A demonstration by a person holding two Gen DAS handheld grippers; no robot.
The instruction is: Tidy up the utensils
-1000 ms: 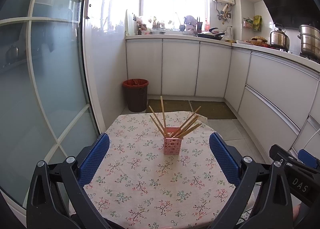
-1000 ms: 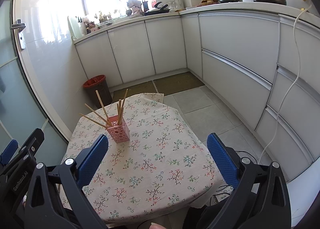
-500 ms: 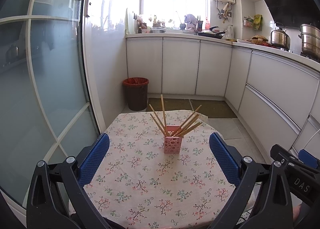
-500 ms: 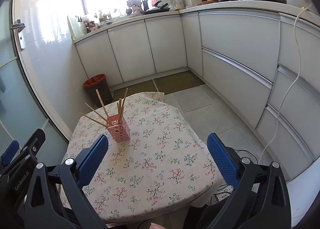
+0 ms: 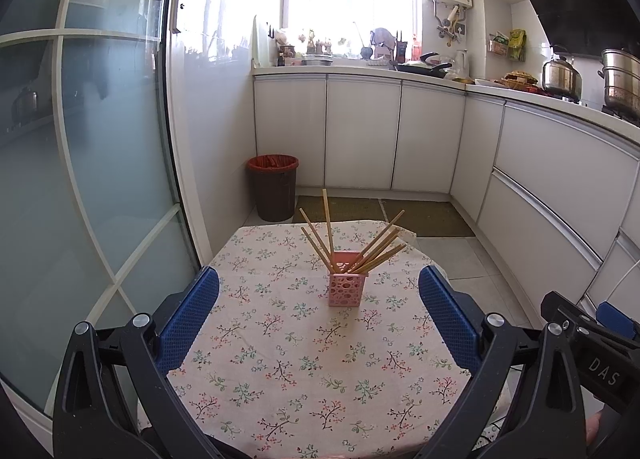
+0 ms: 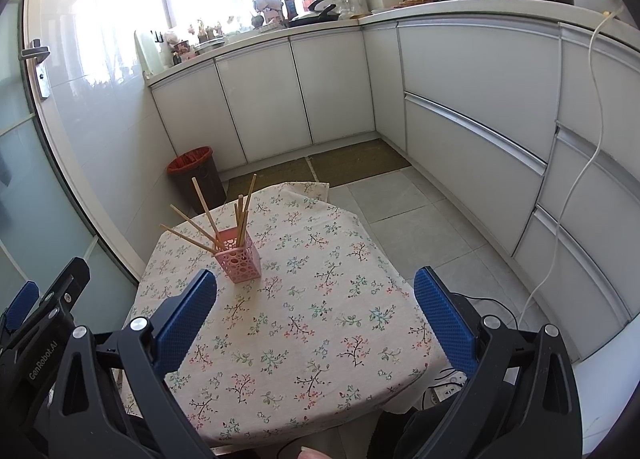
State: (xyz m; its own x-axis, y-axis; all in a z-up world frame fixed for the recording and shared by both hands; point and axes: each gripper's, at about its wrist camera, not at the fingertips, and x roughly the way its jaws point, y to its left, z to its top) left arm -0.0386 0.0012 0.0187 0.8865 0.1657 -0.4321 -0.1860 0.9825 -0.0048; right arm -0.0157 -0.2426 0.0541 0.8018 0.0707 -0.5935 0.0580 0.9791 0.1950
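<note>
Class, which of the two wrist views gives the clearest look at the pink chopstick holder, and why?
The left wrist view: the pink chopstick holder stands centred between the open fingers, its front face square on. In the right wrist view it sits off to the left at an angle, near the left fingertip, though the chopsticks fan out clearly.

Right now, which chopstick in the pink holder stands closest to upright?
The tallest chopstick, rising nearly vertical from the pink holder. The others fan outward, some leaning left, a cluster leaning right.
</note>
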